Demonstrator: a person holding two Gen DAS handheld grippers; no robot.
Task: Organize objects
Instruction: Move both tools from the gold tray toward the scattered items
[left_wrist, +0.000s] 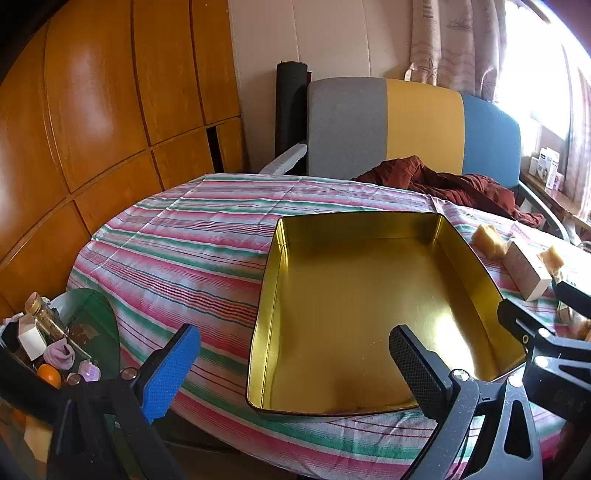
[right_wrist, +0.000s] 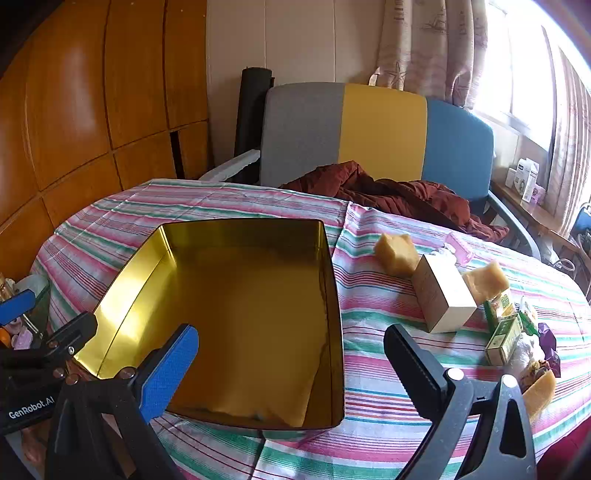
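An empty gold tin box lies on the striped tablecloth. To its right lie two tan blocks, a cream carton, green packets and a pink item. My left gripper hangs open over the tin's near left corner, nothing between its fingers. My right gripper stands open above the tin's near right corner, also with nothing in it. Each gripper shows at the edge of the other's view.
A grey, yellow and blue chair with a dark red garment stands behind the table. Wooden cabinets fill the left. A side shelf at lower left holds a jar, socks and an orange. Boxes sit on the windowsill.
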